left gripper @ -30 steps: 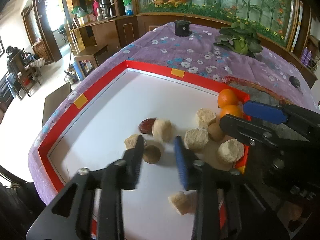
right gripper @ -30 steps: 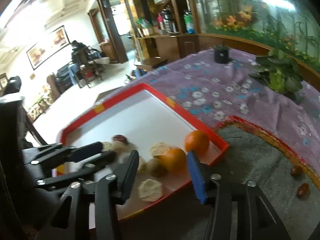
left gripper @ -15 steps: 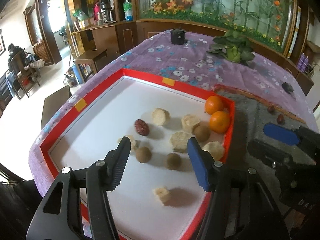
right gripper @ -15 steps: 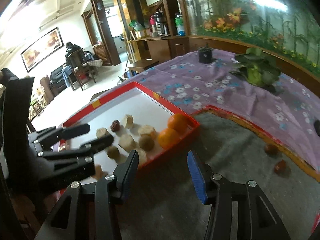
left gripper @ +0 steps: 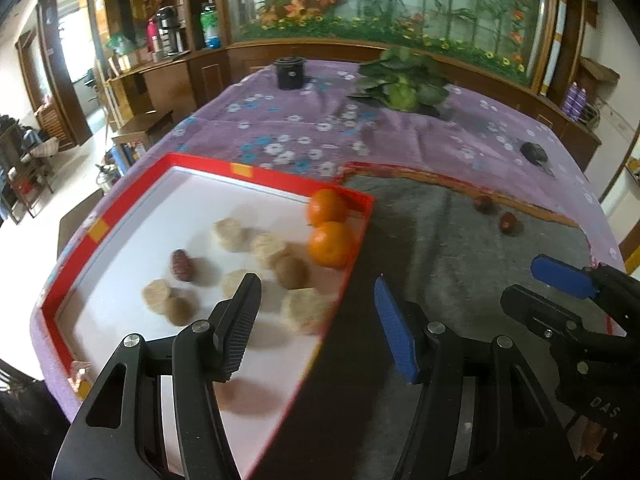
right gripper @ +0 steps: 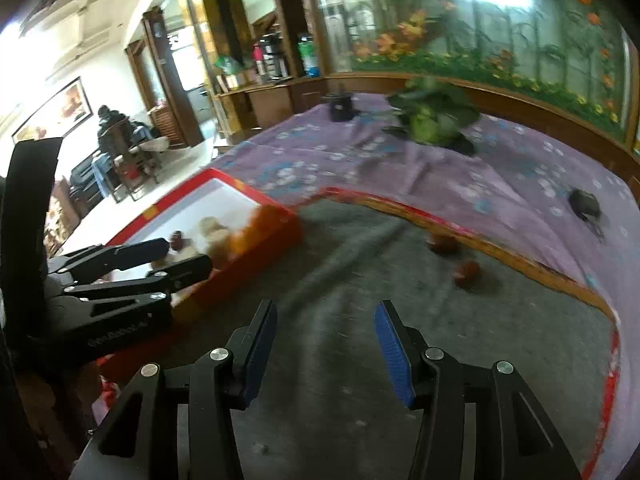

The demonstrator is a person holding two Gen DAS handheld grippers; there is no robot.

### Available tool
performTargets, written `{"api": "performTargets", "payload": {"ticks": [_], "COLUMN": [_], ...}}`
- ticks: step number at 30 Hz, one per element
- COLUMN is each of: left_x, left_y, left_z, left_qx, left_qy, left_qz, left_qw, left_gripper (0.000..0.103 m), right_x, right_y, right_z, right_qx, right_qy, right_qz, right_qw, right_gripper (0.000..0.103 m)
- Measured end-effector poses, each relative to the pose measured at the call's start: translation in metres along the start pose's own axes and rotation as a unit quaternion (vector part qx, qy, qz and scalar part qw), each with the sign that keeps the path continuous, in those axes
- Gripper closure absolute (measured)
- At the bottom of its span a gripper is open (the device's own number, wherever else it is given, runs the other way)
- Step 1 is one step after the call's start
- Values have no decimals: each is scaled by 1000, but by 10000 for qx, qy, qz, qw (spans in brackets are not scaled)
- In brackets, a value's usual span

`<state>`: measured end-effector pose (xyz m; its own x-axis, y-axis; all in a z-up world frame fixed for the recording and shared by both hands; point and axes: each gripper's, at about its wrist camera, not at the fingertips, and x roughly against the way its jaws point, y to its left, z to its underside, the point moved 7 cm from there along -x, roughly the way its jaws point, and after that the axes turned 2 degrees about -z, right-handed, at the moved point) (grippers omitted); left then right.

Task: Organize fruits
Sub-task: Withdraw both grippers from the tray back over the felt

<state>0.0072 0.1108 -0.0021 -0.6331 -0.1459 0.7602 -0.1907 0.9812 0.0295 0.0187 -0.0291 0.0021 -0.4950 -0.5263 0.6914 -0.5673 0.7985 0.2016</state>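
A red-rimmed white tray (left gripper: 256, 174) holds two oranges (left gripper: 331, 243), a dark red date (left gripper: 182, 266), several beige chunks (left gripper: 306, 310) and brown round fruits (left gripper: 291, 271). My left gripper (left gripper: 316, 326) is open and empty above the tray's right front edge. Two dark red dates (left gripper: 508, 222) lie on the grey mat (left gripper: 440, 240); they also show in the right wrist view (right gripper: 466, 270). My right gripper (right gripper: 326, 344) is open and empty over the mat, right of the tray (right gripper: 256, 256). It shows in the left wrist view (left gripper: 540, 288).
A purple flowered cloth (left gripper: 304, 136) covers the table. A leafy green plant (left gripper: 404, 88), a black cup (left gripper: 290, 74) and a small black object (left gripper: 534, 152) stand at the back. The table edge drops off left of the tray.
Both grippers have pulled back and swung right, away from the tray toward the mat. My left gripper has opened wider; the fruit between its fingers a second ago now lies in the tray.
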Motion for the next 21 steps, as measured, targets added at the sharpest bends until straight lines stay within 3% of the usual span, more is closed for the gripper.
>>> {"api": "performTargets", "payload": {"ticks": [11,17,21], "left_x": [-20,-30,-33], "left_y": [-52,-70,-78], "left_z": [-9,-17,-24], "left_qx": [-248,-309,-421], "left_qy": [215,290,263], "left_qz": [374,505,540], "left_qw": [9988,9978,9973], "left_gripper": [44,44,44], "right_x": [5,-15,-32], "right_y": [-63,-89,-95], "right_z": [16,-1,-16], "right_qx": [-469,-554,-247], "right_qy": [48,39,68], "right_qz": [327,464,443], "right_qw": [9984,9974,9987], "right_gripper": [53,53,53]}}
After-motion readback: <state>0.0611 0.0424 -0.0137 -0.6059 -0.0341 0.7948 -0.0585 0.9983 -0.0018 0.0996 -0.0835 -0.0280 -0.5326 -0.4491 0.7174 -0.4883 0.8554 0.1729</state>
